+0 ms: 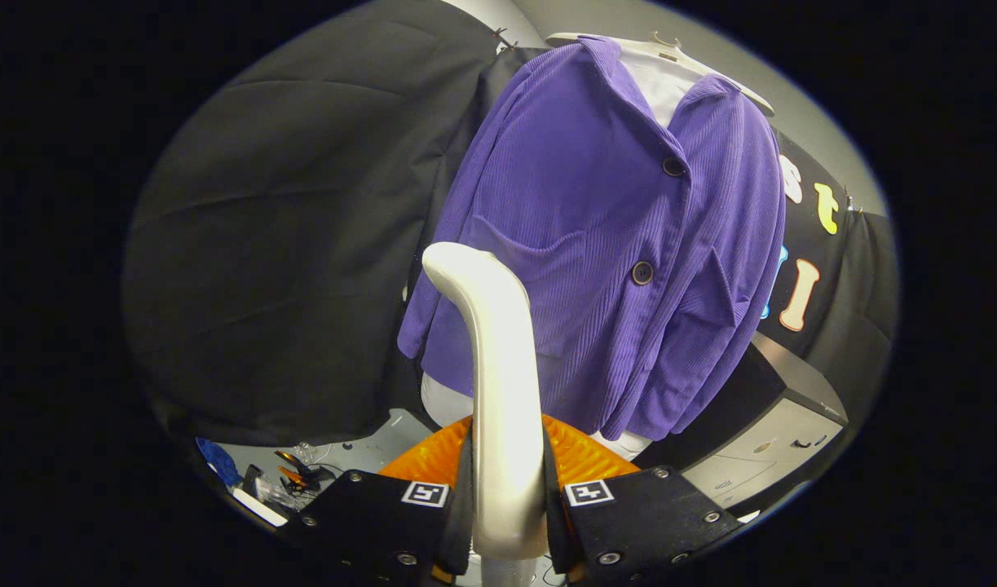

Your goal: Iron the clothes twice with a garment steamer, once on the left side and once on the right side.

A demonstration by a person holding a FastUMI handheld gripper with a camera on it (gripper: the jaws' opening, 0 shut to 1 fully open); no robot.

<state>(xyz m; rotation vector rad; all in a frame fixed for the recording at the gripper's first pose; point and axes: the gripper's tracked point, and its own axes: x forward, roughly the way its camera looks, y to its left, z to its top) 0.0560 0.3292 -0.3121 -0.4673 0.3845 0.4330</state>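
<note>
Steamer handle (502, 391), a smooth, glossy white piece that curves over at its top, stands upright between the black jaws of the gripper (506, 509), which are closed against both its sides. Just beyond it hangs a purple ribbed jacket (612, 244) with dark round buttons (642, 272) and patch pockets, on a white hanger (677, 53).

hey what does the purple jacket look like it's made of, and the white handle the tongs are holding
Purple jacket: likely corduroy or a similar ribbed cloth, matte, judging by the fine lengthwise ridges and soft folds at the pockets.

White handle of the steamer: probably moulded plastic, smooth and glossy, going by its bright sheen and seamless curve. The tongs are shut on it, a finger pressing each side.
</note>
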